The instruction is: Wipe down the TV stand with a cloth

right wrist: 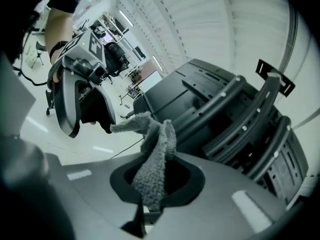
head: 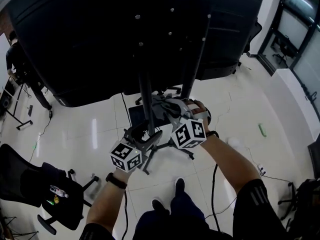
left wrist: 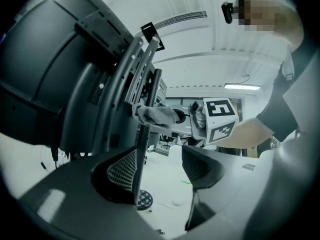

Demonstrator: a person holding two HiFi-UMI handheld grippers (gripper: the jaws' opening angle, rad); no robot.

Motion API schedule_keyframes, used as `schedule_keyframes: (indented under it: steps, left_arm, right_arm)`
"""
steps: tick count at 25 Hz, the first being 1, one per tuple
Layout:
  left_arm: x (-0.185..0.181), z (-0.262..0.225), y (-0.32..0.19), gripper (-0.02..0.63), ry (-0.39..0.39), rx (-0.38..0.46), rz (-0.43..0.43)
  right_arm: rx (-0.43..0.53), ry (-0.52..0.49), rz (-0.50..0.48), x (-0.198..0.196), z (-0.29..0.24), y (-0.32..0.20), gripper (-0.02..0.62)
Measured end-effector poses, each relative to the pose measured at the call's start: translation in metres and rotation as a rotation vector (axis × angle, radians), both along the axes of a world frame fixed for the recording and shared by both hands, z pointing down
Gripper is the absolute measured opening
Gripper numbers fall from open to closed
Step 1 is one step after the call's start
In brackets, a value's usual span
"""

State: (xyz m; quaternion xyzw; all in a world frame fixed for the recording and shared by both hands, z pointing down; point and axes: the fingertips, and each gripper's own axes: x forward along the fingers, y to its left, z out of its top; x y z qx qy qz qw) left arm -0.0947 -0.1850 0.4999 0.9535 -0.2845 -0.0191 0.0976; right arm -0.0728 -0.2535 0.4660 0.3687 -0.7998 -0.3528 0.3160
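Observation:
From above I see the black back of the TV (head: 125,34) on its stand, which has two dark upright poles (head: 146,99). My left gripper (head: 146,137) is open around the left pole, and that pole (left wrist: 143,149) runs up between the jaws, close against the left pad (left wrist: 122,171). My right gripper (head: 173,110) is shut on a grey terry cloth (right wrist: 155,159), held bunched against the poles a little above the left gripper. From the left gripper view the cloth (left wrist: 156,115) is wrapped against the pole. The TV's mounting rails (right wrist: 250,119) show behind the cloth.
The stand's spider legs (head: 172,151) spread on the glossy white floor below my grippers. A black office chair (head: 47,191) stands at lower left. Cables and a small green item (head: 262,130) lie on the floor at right. A person (head: 12,56) stands far left.

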Motion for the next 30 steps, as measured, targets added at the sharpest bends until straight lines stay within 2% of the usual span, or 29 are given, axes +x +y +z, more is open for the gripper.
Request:
schedule_keyframes:
  steps: [5,10,15,24,30]
  left_arm:
    - [0.02,-0.074,0.007,0.304,-0.001,0.109,0.03]
    - [0.047,-0.142,0.005,0.302,-0.007,0.199,0.062]
    - [0.072,-0.198,-0.005,0.302,0.004,0.271,0.068]
    - [0.109,-0.246,-0.048,0.298,0.02,0.298,0.021]
    - [0.129,-0.25,-0.069,0.298,0.014,0.302,0.002]
  right_arm:
    - [0.128,0.048,0.014,0.026,-0.084,0.006,0.026]
    - [0.206,0.072,0.041,0.062,-0.156,-0.004,0.026]
    - [0.24,0.014,0.064,0.092,-0.229,-0.022,0.026]
    - [0.34,0.048,0.081,0.139,-0.315,-0.072,0.026]
    - [0.313,0.059,0.064,0.149,-0.328,-0.101,0.026]
